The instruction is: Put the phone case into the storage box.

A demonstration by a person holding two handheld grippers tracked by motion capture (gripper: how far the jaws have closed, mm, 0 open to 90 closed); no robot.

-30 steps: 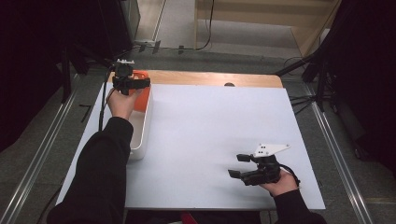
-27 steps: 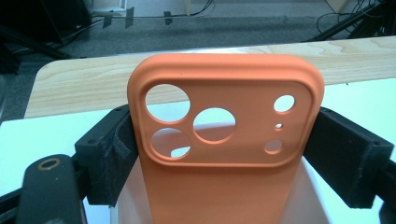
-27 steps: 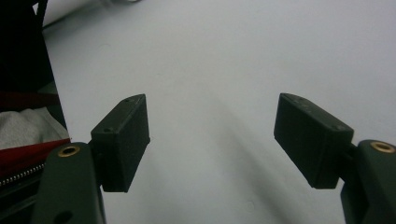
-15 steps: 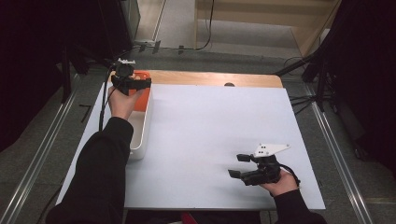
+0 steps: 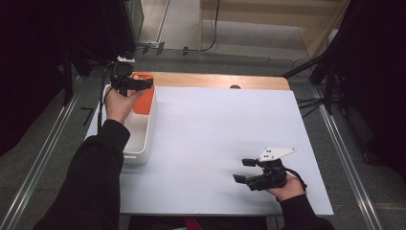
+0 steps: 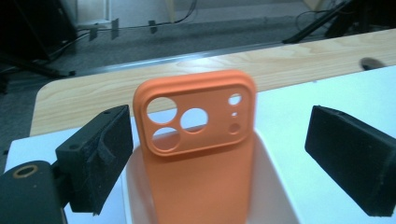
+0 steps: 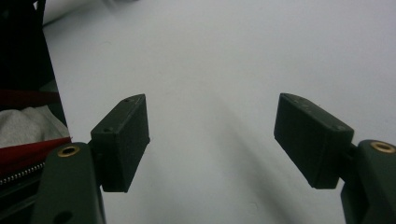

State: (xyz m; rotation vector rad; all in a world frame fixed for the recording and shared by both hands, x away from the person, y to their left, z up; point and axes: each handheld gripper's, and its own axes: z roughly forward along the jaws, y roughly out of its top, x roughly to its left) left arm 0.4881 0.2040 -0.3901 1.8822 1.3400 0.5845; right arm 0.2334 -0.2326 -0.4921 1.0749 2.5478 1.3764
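1. Phone case (image 6: 198, 154), orange, stands on end inside the white bin (image 6: 275, 196), its camera cut-outs at the top; in the left gripper view it leans against the bin's far end wall.
2. Seen in the high view, the same phone case (image 5: 143, 93) sits at the far end of the white bin (image 5: 139, 143), which lies along the left edge of the tabletop (image 5: 215, 143).
3. Left gripper (image 5: 128, 82) is held above the bin's far end, just over the case (the person's hand wraps it from below).
4. Its jaws stand wide and have just been opening; the case rises between them in the left gripper view, with a clear gap on each side, so neither pad touches it.
5. Left gripper (image 6: 233, 154) looks along the bin toward the wooden strip (image 6: 140, 84) at the far edge of the tabletop.
6. Right gripper (image 5: 256, 172) rests low at the near right of the tabletop, well apart from the bin, with its grey three-cornered plate on top.
7. Its jaws are spread wide with nothing between them; in the right gripper view, the right gripper (image 7: 212, 135) faces bare white tabletop (image 7: 210, 56).
8. Dark sleeves cover both forearms coming in from the bottom of the high view.
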